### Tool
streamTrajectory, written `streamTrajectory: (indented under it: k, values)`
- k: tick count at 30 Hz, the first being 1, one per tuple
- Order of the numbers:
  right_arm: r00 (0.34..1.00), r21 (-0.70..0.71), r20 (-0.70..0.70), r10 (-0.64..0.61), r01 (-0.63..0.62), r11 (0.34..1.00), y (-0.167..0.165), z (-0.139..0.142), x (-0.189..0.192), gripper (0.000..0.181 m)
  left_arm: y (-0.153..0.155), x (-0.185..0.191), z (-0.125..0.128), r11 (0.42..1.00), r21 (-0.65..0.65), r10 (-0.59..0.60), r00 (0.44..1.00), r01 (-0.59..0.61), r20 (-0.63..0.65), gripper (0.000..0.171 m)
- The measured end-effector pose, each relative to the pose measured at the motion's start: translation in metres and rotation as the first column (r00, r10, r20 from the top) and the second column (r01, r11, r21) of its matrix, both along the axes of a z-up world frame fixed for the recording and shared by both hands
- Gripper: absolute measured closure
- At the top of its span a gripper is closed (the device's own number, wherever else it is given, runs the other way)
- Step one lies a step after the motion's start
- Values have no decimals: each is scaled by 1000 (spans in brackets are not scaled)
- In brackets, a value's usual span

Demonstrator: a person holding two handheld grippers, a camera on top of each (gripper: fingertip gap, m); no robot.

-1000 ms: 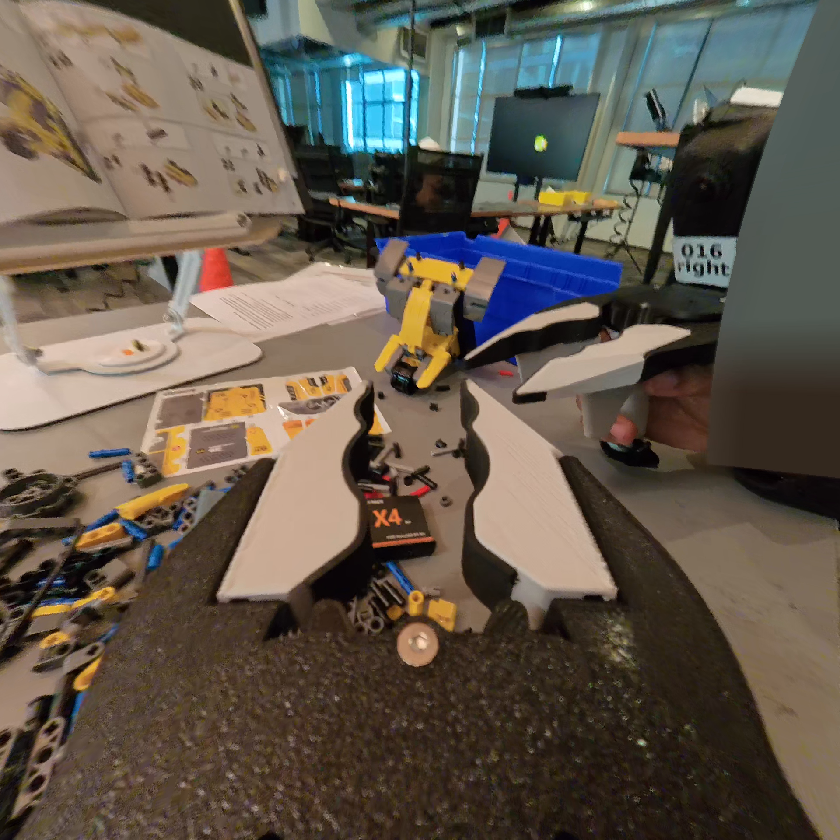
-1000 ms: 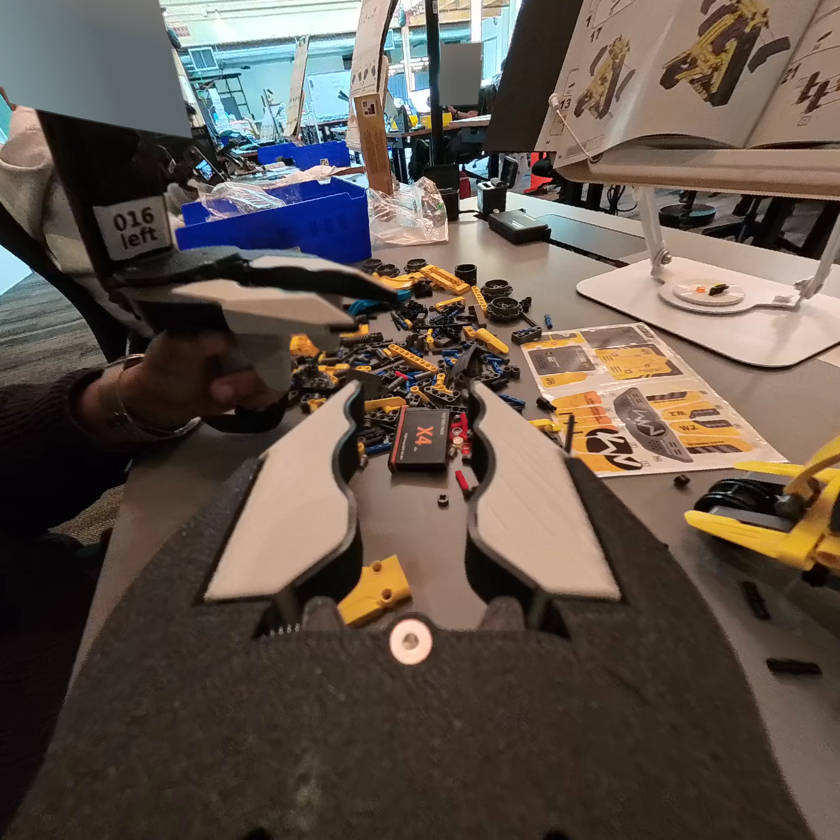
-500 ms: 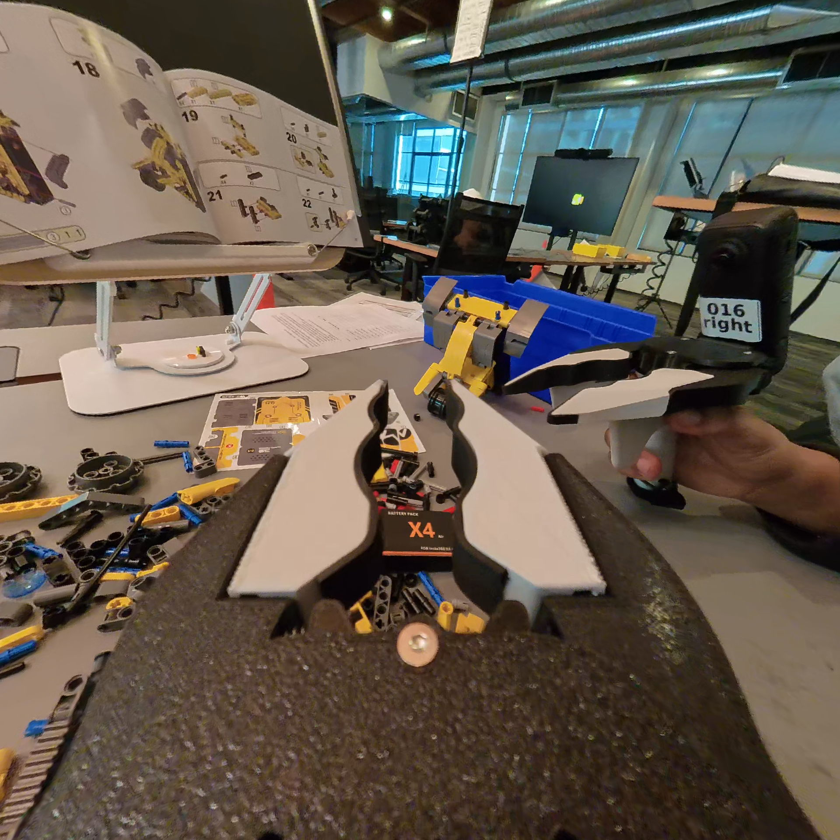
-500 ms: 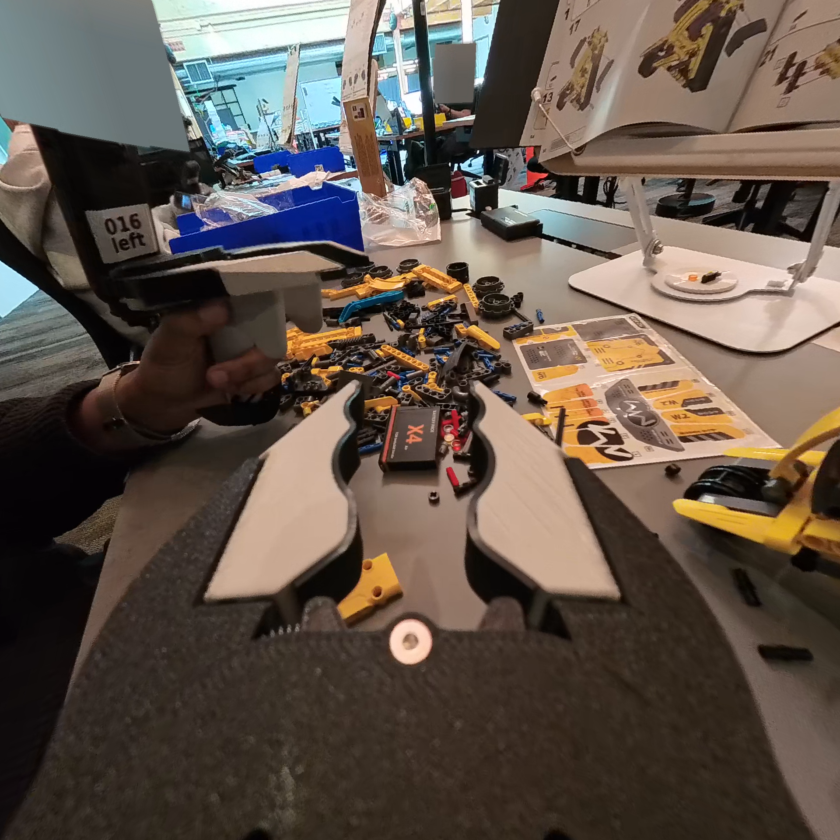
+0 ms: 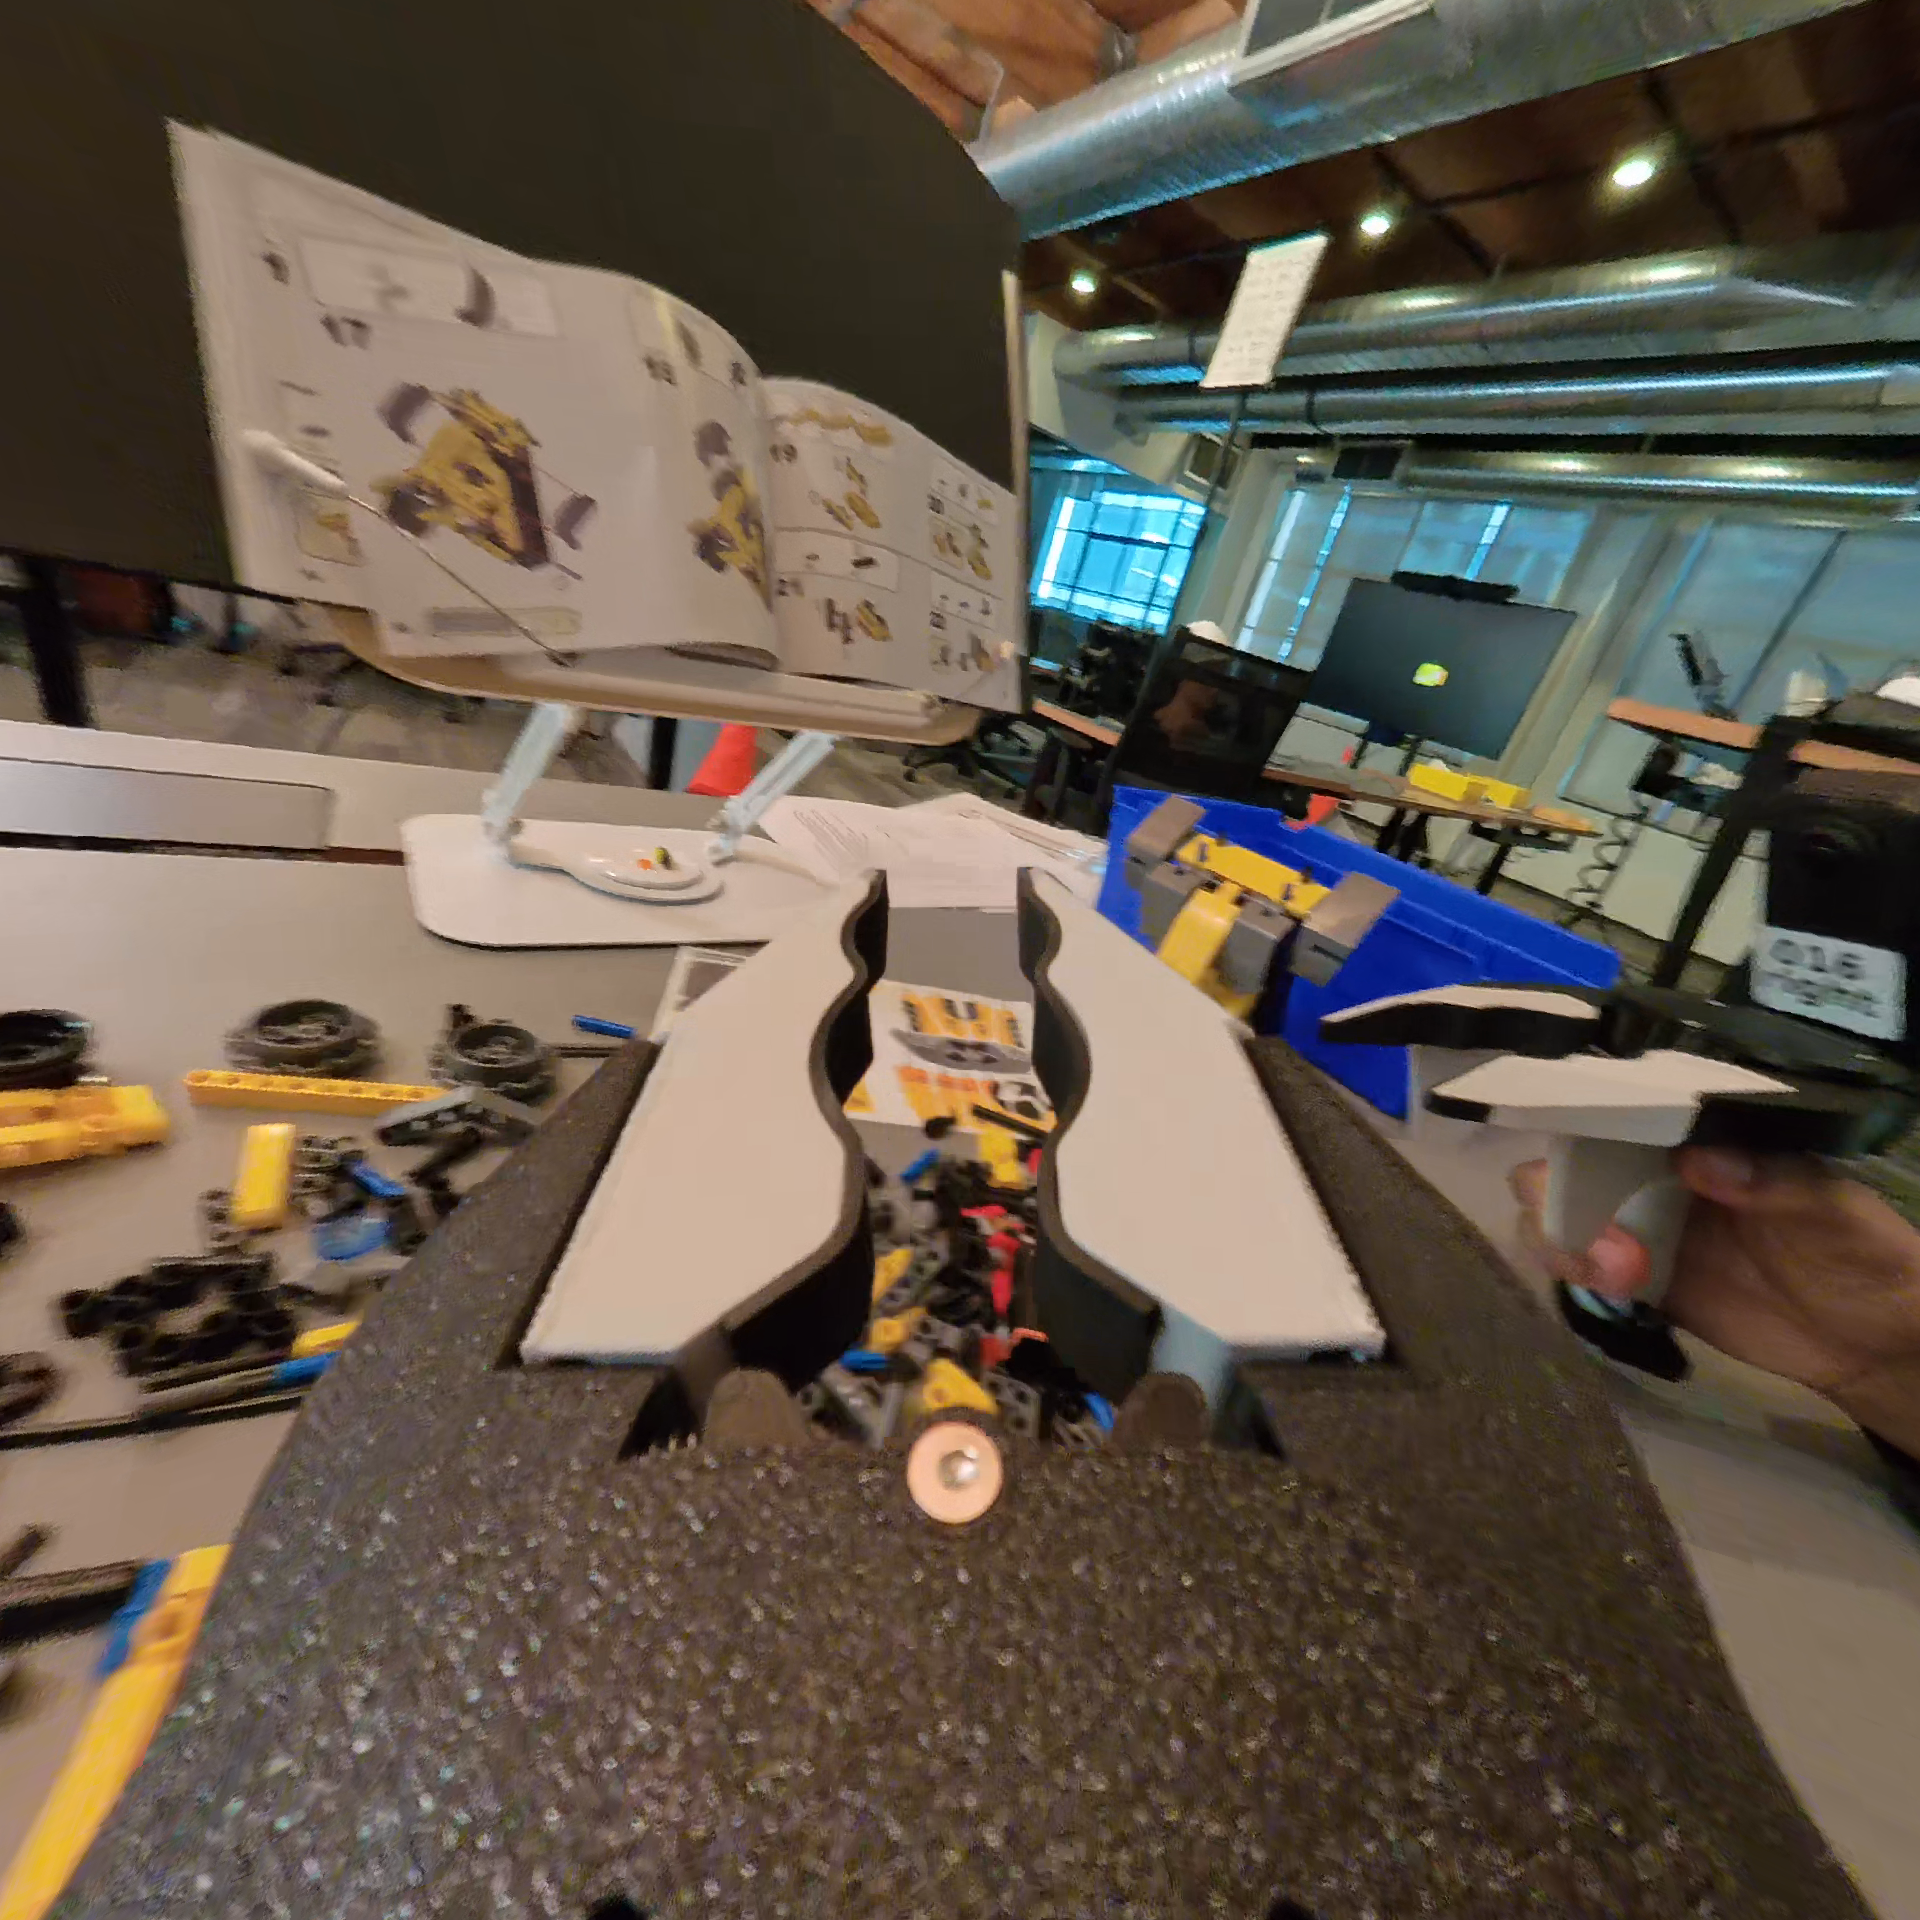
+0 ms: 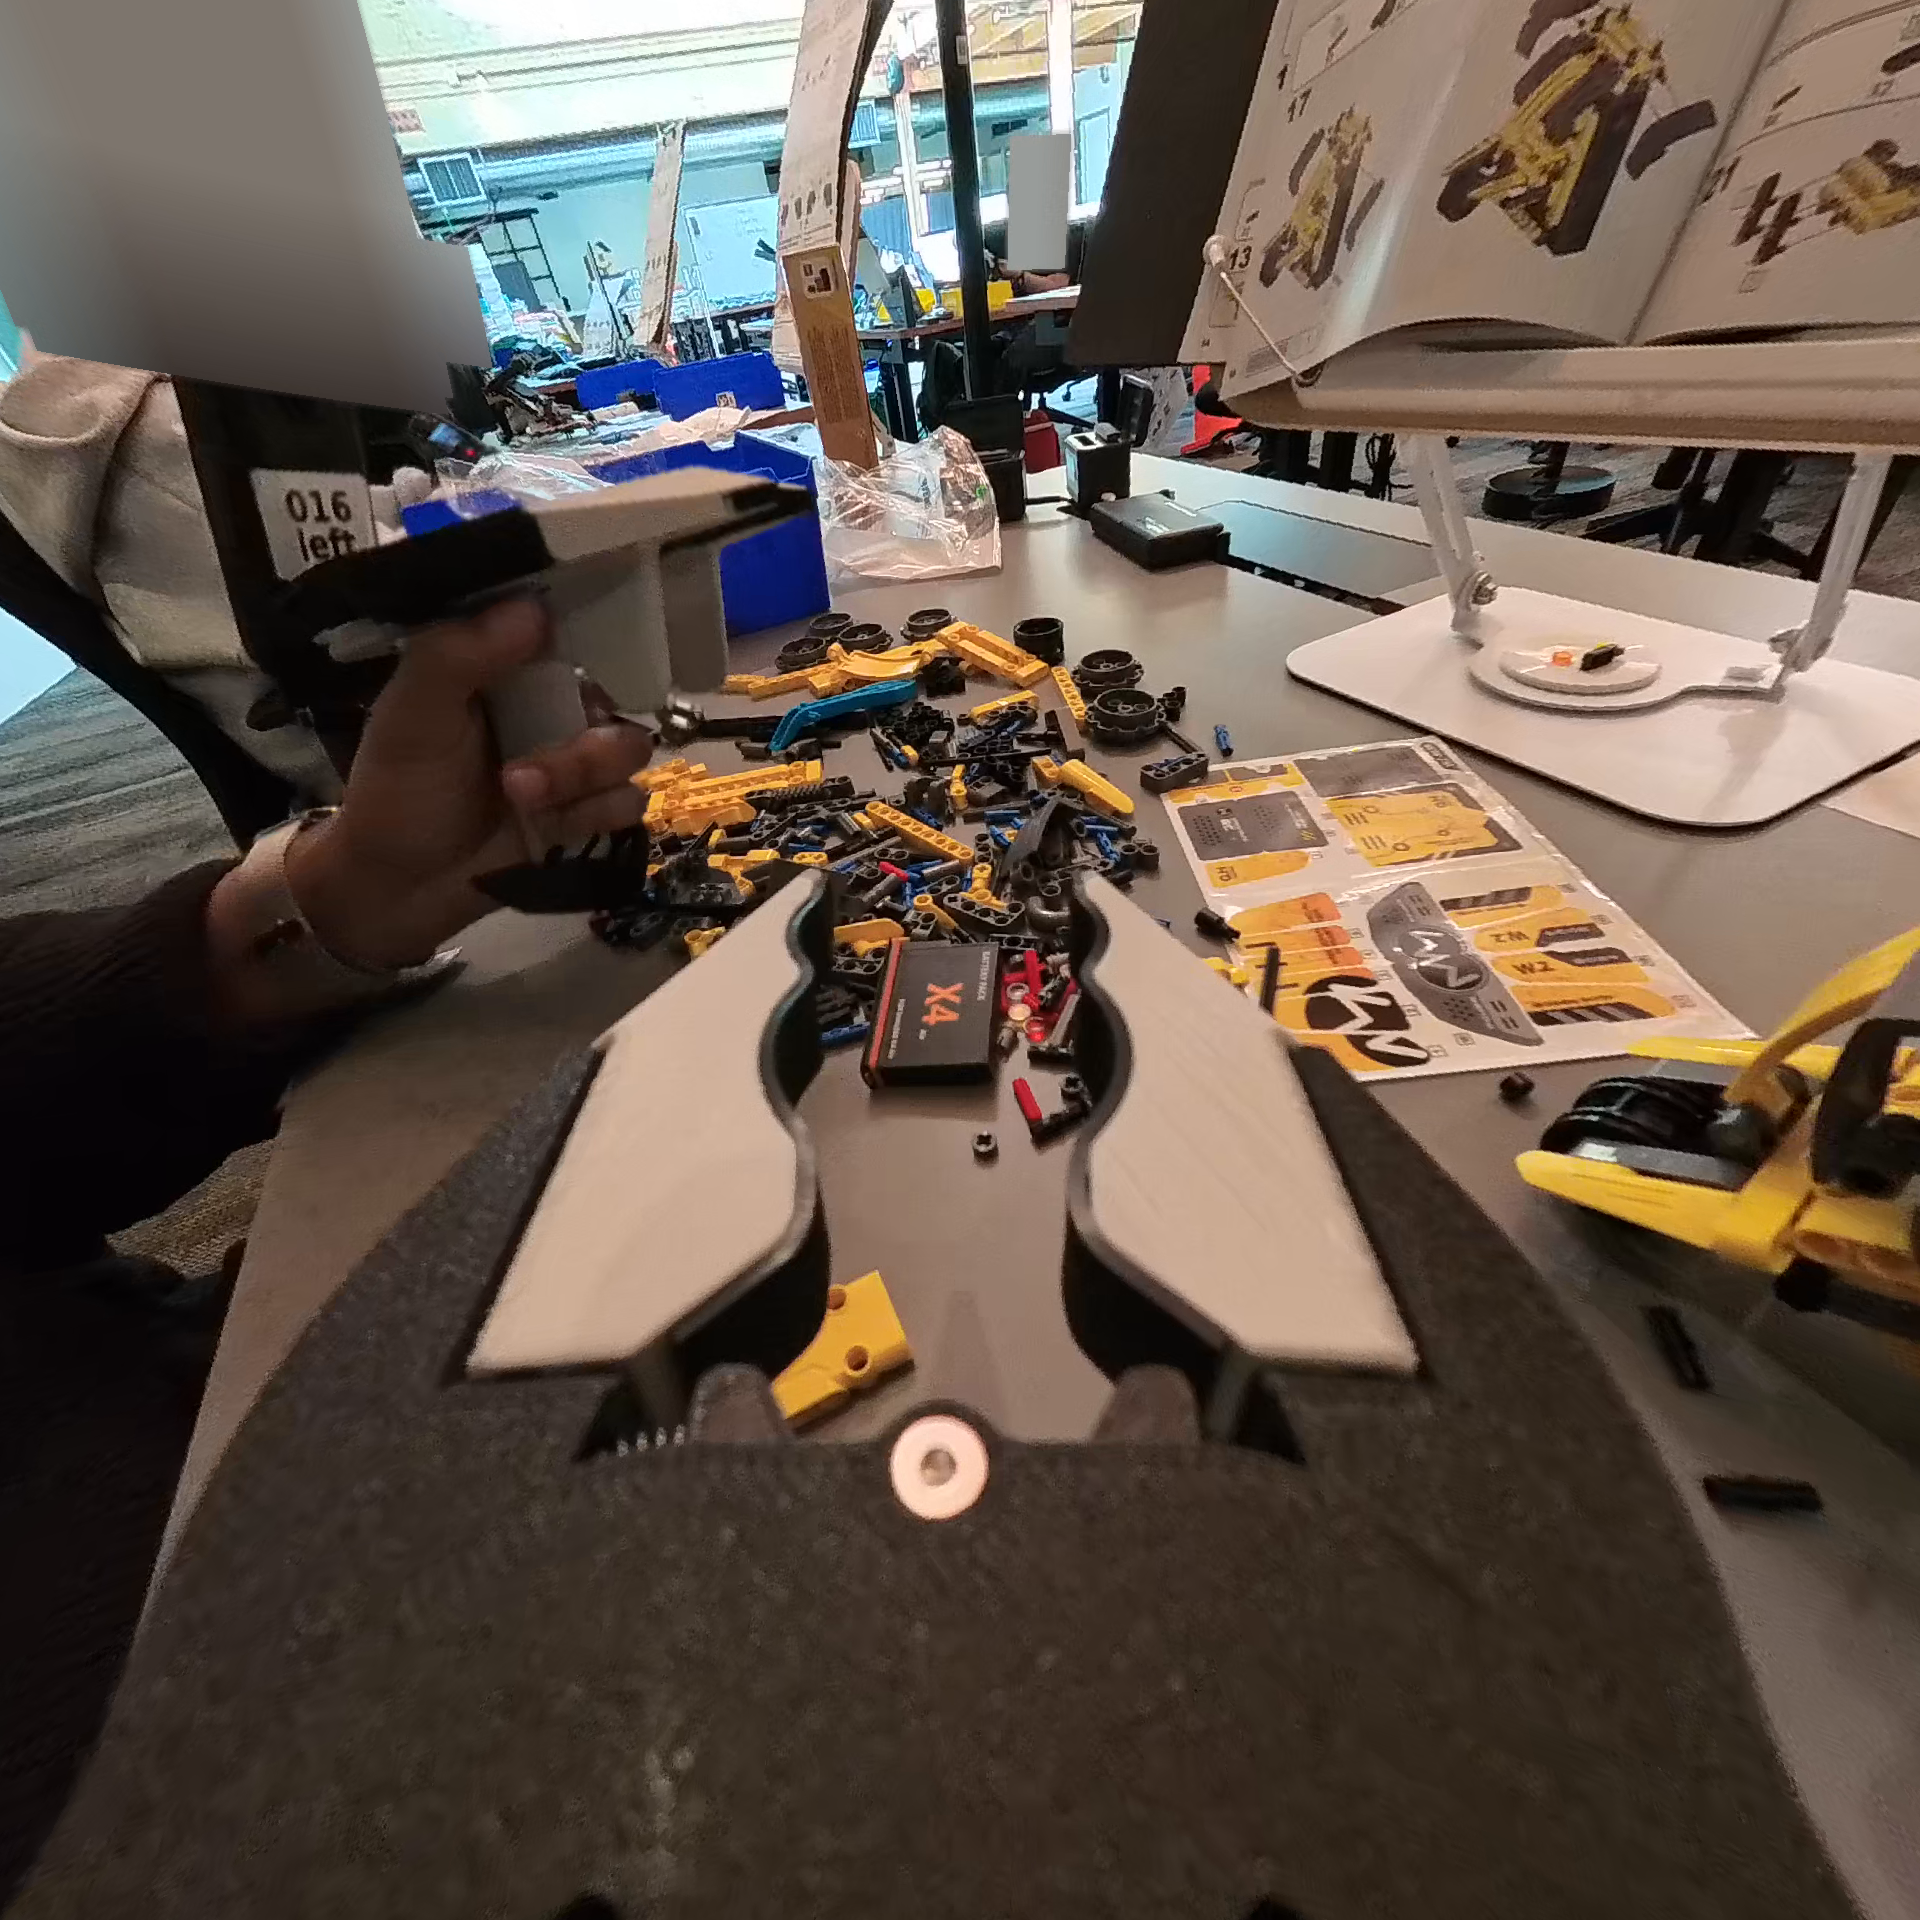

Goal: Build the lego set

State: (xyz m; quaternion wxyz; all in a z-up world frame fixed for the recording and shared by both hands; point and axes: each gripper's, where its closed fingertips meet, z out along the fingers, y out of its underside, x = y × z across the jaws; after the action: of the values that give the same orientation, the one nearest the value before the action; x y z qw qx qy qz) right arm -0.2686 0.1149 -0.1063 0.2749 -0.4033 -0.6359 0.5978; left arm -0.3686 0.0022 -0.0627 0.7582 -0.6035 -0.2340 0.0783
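Observation:
My left gripper [image 5: 953,902] is open and empty, held above a pile of loose black, yellow, blue and red Lego parts [image 5: 961,1247]. It also shows in the right wrist view [image 6: 727,509], held by a hand above the same pile [image 6: 914,800]. My right gripper [image 6: 951,904] is open and empty, low over the table, with a black battery box [image 6: 930,1013] lying between its fingertips. It also shows in the left wrist view [image 5: 1455,1060]. The part-built yellow and grey model [image 5: 1236,925] stands by the blue bin and shows at the right of the right wrist view [image 6: 1714,1174].
An open instruction book [image 5: 582,499] rests on a white stand [image 6: 1621,717] at the back. A sticker sheet [image 6: 1434,914] lies beside the pile. A blue bin [image 5: 1455,966] stands behind the model. A yellow piece [image 6: 842,1351] lies under my right gripper. Black wheels [image 5: 301,1034] lie at the left. The left gripper's tips are roughly 15 cm from the right gripper's.
My left gripper has risen and tilted up, with its jaws a little narrower, so the book now fills its upper view. My right gripper has edged forward toward the battery box.

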Motion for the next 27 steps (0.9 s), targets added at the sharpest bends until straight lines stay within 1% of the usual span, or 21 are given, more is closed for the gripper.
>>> streamTrajectory:
  k: [2, 3, 5, 7, 9, 11, 12, 13, 15, 17, 18, 20, 22, 24, 27]
  values:
    - [1000, 0, -4, 2, -2, 1000, 0, 1, 1, 137, -13, -18, 2, 998, -24, 54, 998, -54, 12, 148]
    - [1000, 0, -6, 4, -4, 1000, -1, 2, 2, 137, -17, -26, 0, 997, -55, 62, 998, -61, 31, 148]
    - [1000, 6, -9, 5, -5, 1000, -2, 2, 2, 137, -23, -37, -9, 988, -150, 54, 996, -43, 66, 148]
    - [1000, 16, -10, 3, -3, 1000, -3, 1, 2, 137, -32, -49, -21, 965, -258, 65, 995, -44, 74, 148]
    - [1000, 20, -5, 3, -2, 1000, -3, -1, 2, 137, -49, -64, -28, 940, -322, 132, 991, -116, 30, 148]
    - [1000, 17, 2, 3, -3, 1000, -2, -2, 1, 137, -67, -79, -31, 917, -351, 199, 980, -189, -8, 148]
    - [1000, 17, 4, 2, -2, 1000, -1, -3, 0, 137, -76, -85, -33, 910, -362, 217, 976, -204, -6, 148]
    - [1000, 17, 6, 0, 0, 1000, -1, -3, 0, 137, -83, -88, -35, 906, -373, 222, 975, -201, 15, 148]
    - [1000, 19, 8, -4, 4, 1000, 1, -4, -1, 137, -92, -90, -49, 889, -439, 194, 975, -129, 105, 148]
    - [1000, 20, 15, -8, 8, 1000, 3, -6, -2, 137, -101, -89, -63, 860, -506, 178, 968, -67, 174, 148]
    - [1000, 19, 20, -8, 8, 1000, 4, -8, -3, 137, -104, -88, -70, 842, -538, 173, 966, -43, 192, 148]
    - [999, 16, 31, -6, 6, 1000, 5, -10, -3, 137, -110, -87, -79, 804, -594, 185, 963, -32, 198, 148]
    - [999, 19, 40, -4, 3, 1000, 4, -12, -3, 136, -114, -90, -79, 786, -614, 214, 962, -65, 172, 147]
    - [999, 27, 43, -5, 4, 1000, 4, -14, -4, 136, -114, -91, -73, 794, -601, 224, 963, -92, 148, 148]
    - [999, 30, 46, -4, 2, 1000, 4, -15, -4, 136, -114, -90, -68, 802, -589, 223, 964, -97, 145, 148]
